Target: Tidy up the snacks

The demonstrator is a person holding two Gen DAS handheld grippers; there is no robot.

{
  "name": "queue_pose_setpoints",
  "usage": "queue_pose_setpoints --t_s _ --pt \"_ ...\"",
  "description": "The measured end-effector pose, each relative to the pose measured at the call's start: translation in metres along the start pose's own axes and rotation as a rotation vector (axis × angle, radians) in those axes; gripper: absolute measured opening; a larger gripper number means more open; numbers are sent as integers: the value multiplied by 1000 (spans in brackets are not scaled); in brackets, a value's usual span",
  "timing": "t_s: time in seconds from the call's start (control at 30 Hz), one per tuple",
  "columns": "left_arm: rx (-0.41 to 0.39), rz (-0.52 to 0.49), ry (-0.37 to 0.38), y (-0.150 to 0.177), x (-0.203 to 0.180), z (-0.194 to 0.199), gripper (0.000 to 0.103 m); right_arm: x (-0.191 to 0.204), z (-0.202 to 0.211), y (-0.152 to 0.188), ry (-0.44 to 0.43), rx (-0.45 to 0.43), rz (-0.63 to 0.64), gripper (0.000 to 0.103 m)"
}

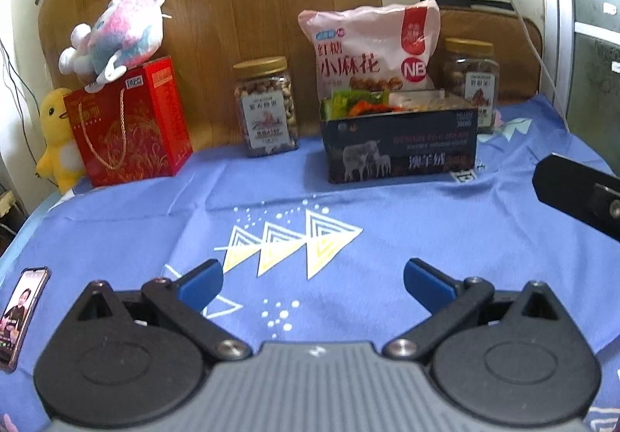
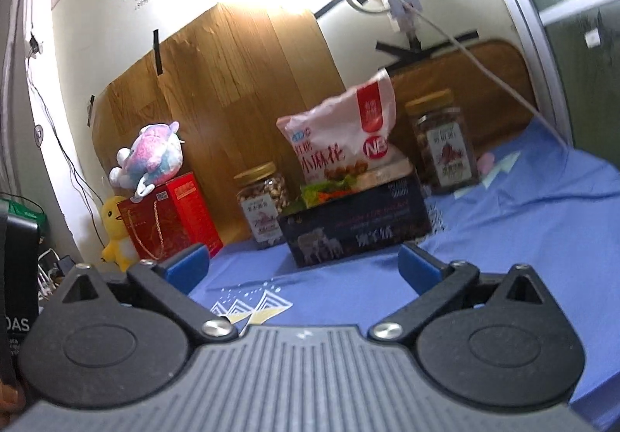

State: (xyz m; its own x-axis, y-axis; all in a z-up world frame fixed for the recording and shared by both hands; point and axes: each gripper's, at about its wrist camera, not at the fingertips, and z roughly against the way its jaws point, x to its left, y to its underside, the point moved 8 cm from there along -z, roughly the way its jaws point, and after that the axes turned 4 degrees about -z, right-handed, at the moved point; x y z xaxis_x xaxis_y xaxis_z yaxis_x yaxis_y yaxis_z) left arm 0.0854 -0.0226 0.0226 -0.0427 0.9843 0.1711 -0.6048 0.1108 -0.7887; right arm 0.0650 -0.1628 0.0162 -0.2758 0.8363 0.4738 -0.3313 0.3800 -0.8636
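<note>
Left wrist view: blue cloth [image 1: 128, 238] before wood panel [image 1: 240, 5]; both claws gape wide, empty.

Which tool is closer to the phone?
Left. The left tool hovers just right of the phone; the right tool is farther right, with no phone in its view.

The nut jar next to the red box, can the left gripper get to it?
Probably yes. The left gripper is open and empty, and only bare blue cloth lies between it and the nut jar. The red box and the dark box stand off to either side.
</note>
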Motion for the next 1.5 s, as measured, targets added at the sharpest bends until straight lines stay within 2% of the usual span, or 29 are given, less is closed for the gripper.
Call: queue_pose_setpoints --t_s 0.37,0.7,1.33,1.5 --pt "76 16 -16 7 5 -7 103 -3 4 -1 -3 -5 -55 103" --pt "56 -32 -70 8 3 -3 103 -5 4 0 13 -10 -69 103" --pt "57 -58 -106 10 7 -8 103 -9 1 3 16 5 -66 103" --pt "21 -74 -137 7 8 -4 103 -10 1 3 18 2 -66 103"
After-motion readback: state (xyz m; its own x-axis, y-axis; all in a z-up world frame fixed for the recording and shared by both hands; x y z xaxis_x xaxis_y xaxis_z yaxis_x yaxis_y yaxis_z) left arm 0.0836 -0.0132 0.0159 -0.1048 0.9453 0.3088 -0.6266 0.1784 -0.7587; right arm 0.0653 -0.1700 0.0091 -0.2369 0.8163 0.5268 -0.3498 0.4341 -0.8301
